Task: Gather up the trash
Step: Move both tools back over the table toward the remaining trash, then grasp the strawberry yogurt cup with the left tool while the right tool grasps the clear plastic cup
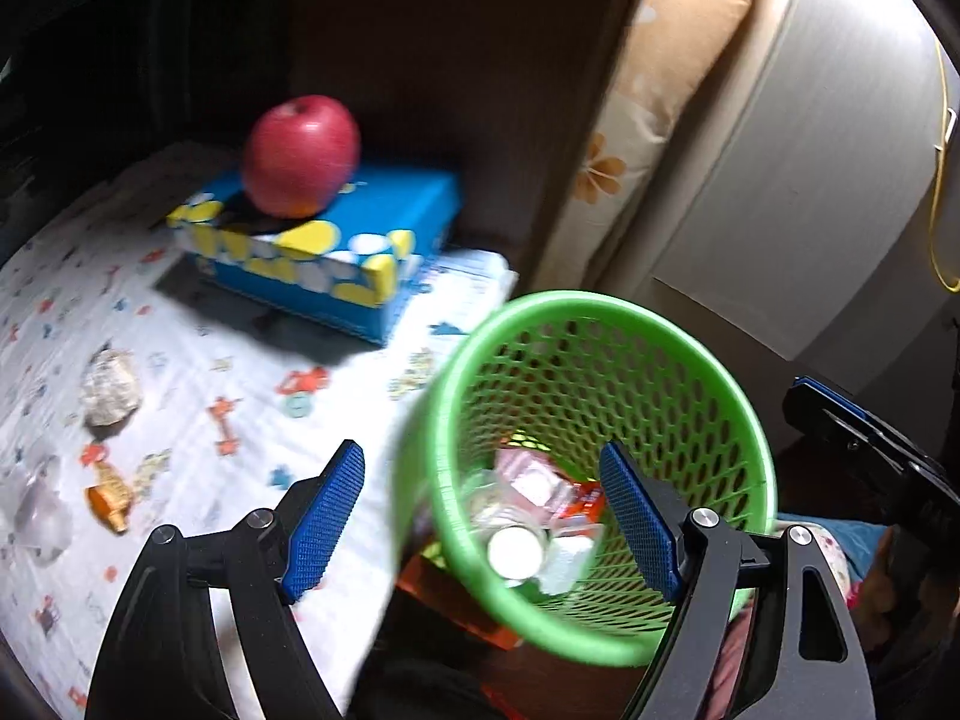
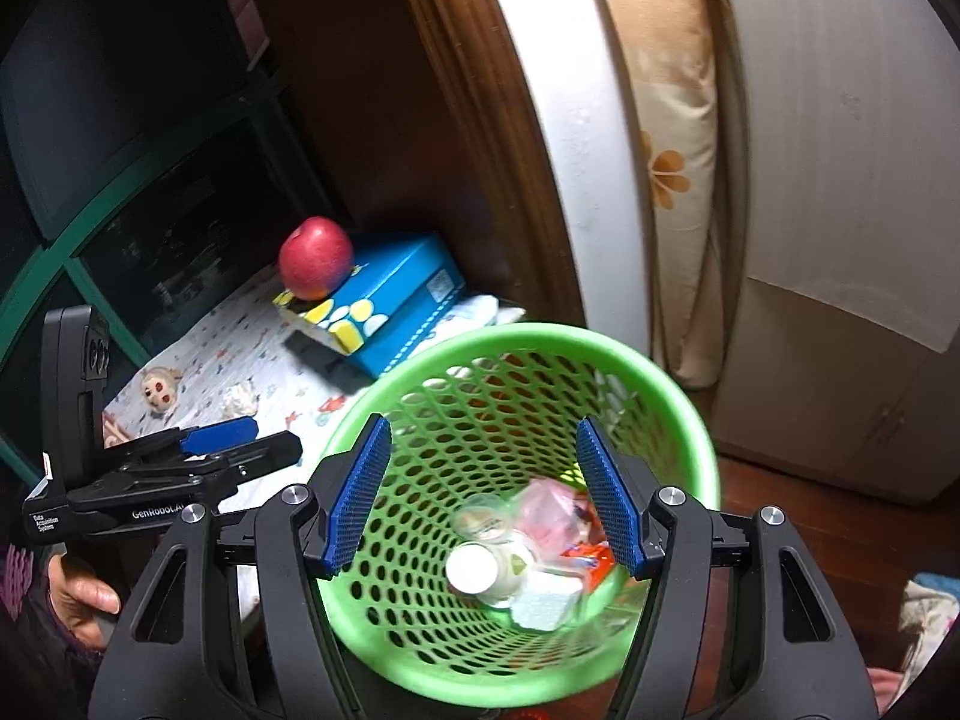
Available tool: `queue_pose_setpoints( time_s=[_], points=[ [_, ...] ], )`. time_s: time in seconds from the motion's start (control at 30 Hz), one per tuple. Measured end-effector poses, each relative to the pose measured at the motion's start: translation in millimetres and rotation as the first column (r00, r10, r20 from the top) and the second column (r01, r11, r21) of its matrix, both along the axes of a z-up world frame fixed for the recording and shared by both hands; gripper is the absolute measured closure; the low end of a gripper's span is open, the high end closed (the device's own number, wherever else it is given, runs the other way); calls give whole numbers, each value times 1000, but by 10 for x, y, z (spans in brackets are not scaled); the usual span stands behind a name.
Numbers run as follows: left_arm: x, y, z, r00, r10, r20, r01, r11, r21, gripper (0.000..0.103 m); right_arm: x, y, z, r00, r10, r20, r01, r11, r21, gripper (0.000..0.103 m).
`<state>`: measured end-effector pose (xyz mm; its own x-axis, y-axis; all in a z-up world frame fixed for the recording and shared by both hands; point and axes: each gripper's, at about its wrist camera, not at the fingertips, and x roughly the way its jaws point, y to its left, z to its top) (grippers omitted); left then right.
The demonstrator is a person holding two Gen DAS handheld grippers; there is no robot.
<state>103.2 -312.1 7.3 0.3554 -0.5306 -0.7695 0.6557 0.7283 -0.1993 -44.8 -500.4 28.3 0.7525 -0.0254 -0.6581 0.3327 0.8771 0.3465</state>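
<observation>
The green basket, gripped at its near rim by the right gripper, already holds several wrappers. The left gripper hangs open and empty. A crumpled paper ball and an orange wrapper remain on the table, far left.

The left gripper fills the lower frame of its own view, jaws spread wide and empty. The right gripper – jaws partly apart – sits low centre, a hand at lower left.

Green mesh basket holding wrappers
</observation>
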Motion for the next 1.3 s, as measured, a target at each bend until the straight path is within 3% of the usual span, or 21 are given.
queue_pose_setpoints(
  time_s=[0.27,0.5,0.73,0.8,1.03,1.3],
  points=[
    [352,797,-26,975,216,50,-218,975,38,25,357,422,26,994,107,-4,-107,994,13,39],
    [722,1553,-114,915,391,102,-400,911,101,25,730,888,15,977,214,-13,-214,977,22,39],
    [1123,2285,-203,850,527,15,-526,845,99,20,986,1315,23,953,303,-12,-303,953,26,39],
    [1247,2411,-234,842,538,-30,-534,841,91,15,1040,1407,14,947,322,-17,-321,947,28,39],
    [1656,2668,-465,821,543,-177,-538,839,81,11,1199,1733,-44,923,383,-43,-382,924,30,39],
    [1877,2720,-736,807,542,-236,-525,840,134,9,1357,1986,-150,901,428,-65,-426,904,42,39]
  ],
)
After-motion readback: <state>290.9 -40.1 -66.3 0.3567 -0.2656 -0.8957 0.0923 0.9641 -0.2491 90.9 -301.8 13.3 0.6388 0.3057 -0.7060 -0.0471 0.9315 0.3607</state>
